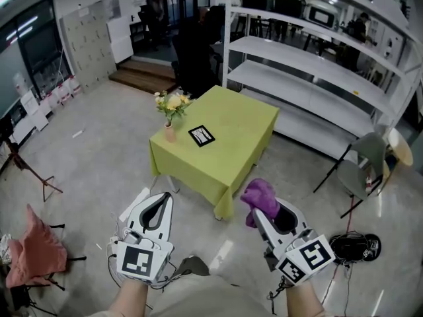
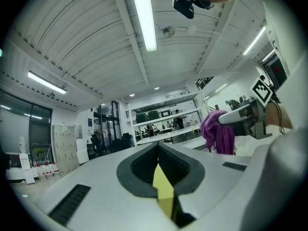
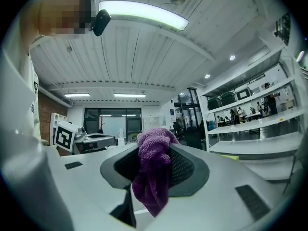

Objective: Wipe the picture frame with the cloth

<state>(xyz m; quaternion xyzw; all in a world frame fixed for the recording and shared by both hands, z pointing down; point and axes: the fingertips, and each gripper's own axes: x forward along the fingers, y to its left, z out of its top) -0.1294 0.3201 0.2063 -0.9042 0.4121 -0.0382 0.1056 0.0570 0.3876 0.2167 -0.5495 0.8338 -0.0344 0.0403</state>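
The picture frame (image 1: pixel 201 135), black-edged, lies flat on a table with a green cloth (image 1: pixel 231 150), beside a small vase of flowers (image 1: pixel 171 109). Both grippers hang well short of the table, over the floor near its front corner. My right gripper (image 1: pixel 256 211) is shut on a purple cloth (image 1: pixel 260 196), which bunches above the jaws and hangs down between them (image 3: pixel 153 170). My left gripper (image 1: pixel 166 195) is shut with nothing in it (image 2: pixel 158 149); a sliver of the green table shows through its jaws. In the left gripper view the purple cloth (image 2: pixel 217 131) appears off to the right.
White shelving (image 1: pixel 317 65) runs along the back right. A grey folding chair (image 1: pixel 367 160) stands right of the table, with a black object (image 1: pixel 357 246) on the floor near it. A red cloth on a stand (image 1: pixel 36 243) is at the left.
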